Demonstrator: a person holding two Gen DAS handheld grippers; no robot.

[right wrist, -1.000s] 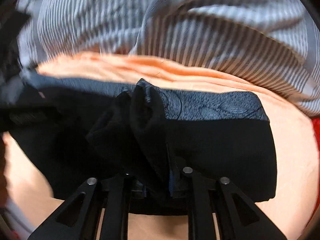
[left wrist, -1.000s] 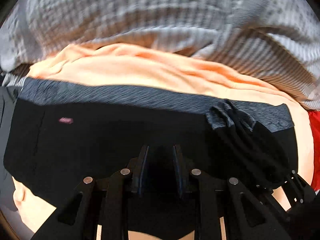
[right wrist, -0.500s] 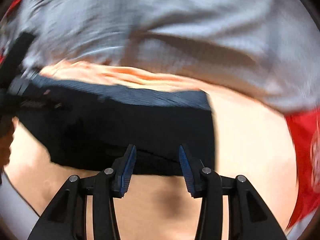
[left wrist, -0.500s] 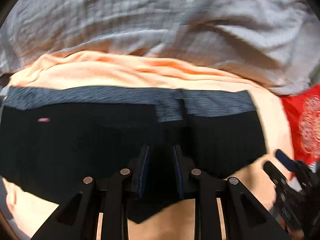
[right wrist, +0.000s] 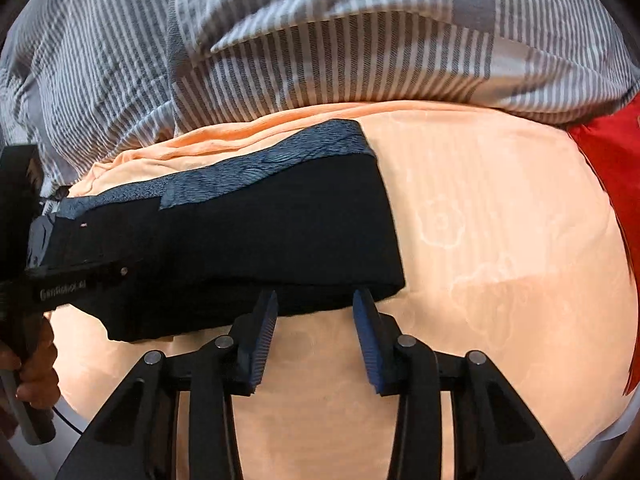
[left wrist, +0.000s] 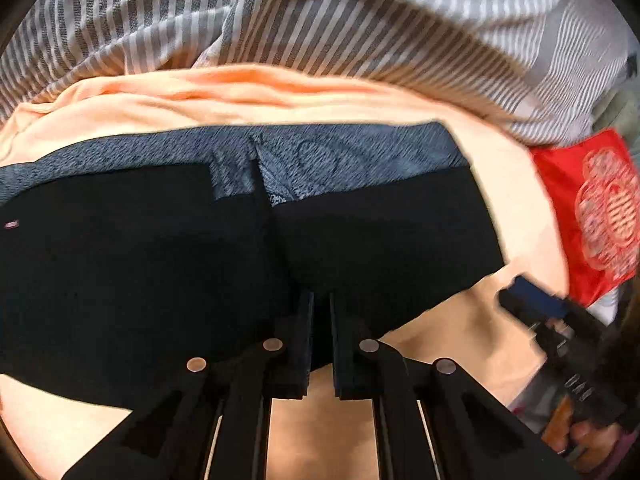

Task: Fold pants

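Observation:
The black pants [left wrist: 160,264] with a blue-grey patterned waistband [left wrist: 344,160] lie folded flat on the peach sheet [left wrist: 472,344]. My left gripper [left wrist: 321,308] is shut on the near edge of the pants. In the right wrist view the pants [right wrist: 280,240] lie as a folded band, and my right gripper [right wrist: 315,304] is open and empty at their near right edge. The left gripper's body [right wrist: 60,276] shows at the left of that view.
A grey-and-white striped blanket [right wrist: 320,40] is bunched along the far side. A red cloth with a white pattern [left wrist: 596,216] lies at the right. The peach sheet [right wrist: 500,240] stretches right of the pants.
My right gripper let go of the bunched pants fabric, opened and drew back to the right. The fold now lies flat. My left gripper stays shut on the near edge.

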